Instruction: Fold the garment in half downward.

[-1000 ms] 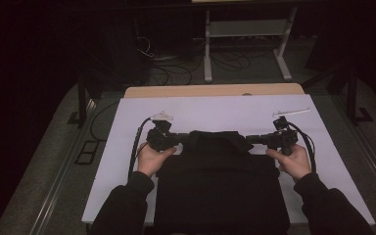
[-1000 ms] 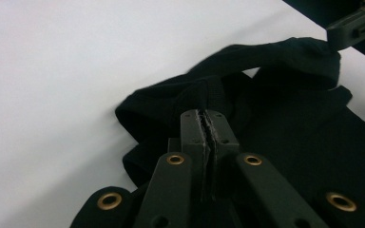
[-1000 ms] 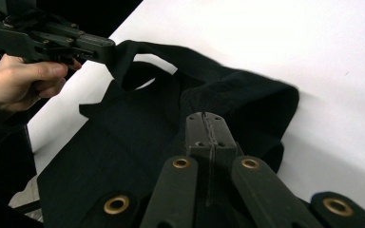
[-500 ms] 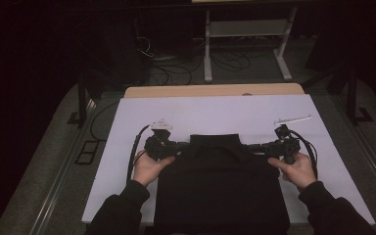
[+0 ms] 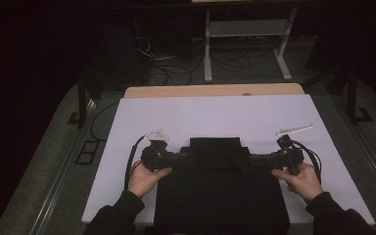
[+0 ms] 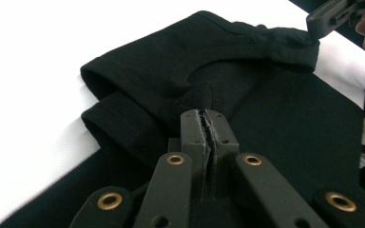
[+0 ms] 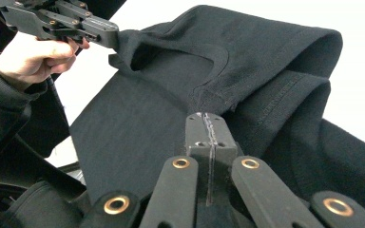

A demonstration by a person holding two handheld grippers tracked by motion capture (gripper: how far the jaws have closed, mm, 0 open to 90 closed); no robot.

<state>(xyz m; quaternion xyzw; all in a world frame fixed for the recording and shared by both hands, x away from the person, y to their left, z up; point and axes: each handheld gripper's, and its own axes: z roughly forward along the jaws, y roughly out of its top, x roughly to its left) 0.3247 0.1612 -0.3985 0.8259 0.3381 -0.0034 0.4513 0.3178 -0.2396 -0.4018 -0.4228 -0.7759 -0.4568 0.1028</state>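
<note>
A black T-shirt [image 5: 220,200] lies on the white board [image 5: 215,115], its upper part doubled over into a raised fold [image 5: 215,147]. My left gripper [image 5: 178,157] is shut on the fabric at the fold's left end, and the pinched cloth shows between its jaws in the left gripper view [image 6: 208,118]. At the right end my right gripper [image 5: 254,159] is shut on the shirt beside the neckline [image 7: 205,121]. The collar opening [image 7: 180,57] faces up between them. The left gripper [image 7: 100,31] also appears far off in the right gripper view, clamped on the shirt.
A thin white strip [image 5: 293,129] lies on the board near the right gripper. A wooden table edge [image 5: 215,90] runs behind the board. A white frame stand [image 5: 245,29] and floor cables [image 5: 176,73] sit beyond in the dark.
Both hands have drawn back toward the person with the shirt's top edge in their jaws, so the fold now lies nearer the front of the board.
</note>
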